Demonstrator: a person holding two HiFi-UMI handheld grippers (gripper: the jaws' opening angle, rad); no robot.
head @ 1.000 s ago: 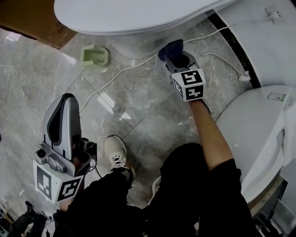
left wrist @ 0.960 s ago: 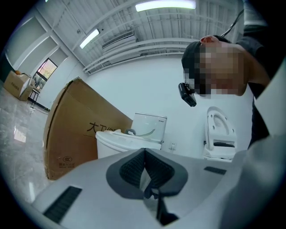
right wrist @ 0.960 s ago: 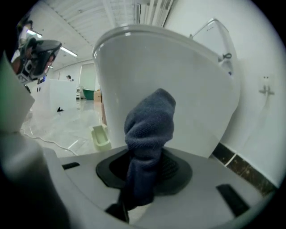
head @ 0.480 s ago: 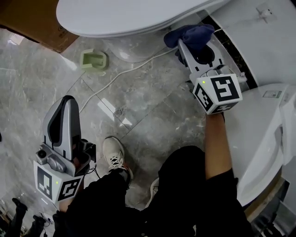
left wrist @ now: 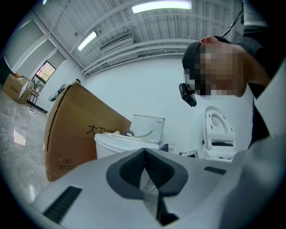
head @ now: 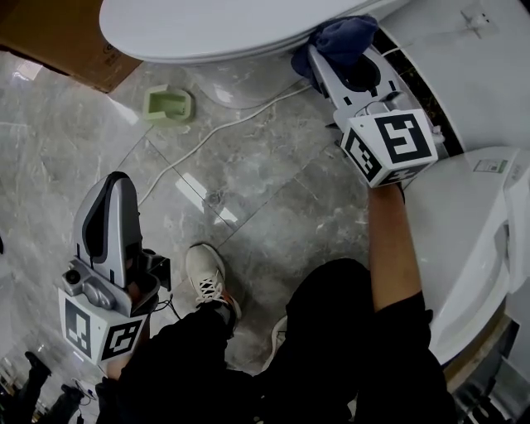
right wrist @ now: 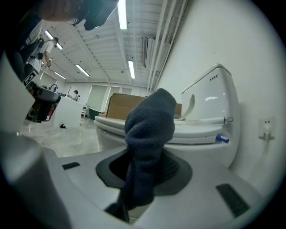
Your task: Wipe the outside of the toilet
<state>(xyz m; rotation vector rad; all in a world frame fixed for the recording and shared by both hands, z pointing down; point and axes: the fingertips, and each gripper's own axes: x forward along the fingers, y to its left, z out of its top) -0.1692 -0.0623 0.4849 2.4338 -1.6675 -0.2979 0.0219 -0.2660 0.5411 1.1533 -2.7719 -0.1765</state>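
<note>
1. White toilet point(head: 224, 29) stands at the head view's top edge on the grey marble floor point(head: 248, 190).
2. A dark blue cloth point(head: 344, 40) sits just beside its rear, clamped in the right gripper's point(head: 330, 58) jaws.
3. The left gripper point(head: 114, 190) hangs well apart near a shoe point(head: 207, 277), jaws together, empty.

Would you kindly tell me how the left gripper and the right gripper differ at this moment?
The right gripper is shut on a dark blue cloth; the left gripper has its jaws together on nothing. The right gripper is raised beside the toilet; the left gripper is held low over the floor, away from it. Both carry a marker cube.
</note>
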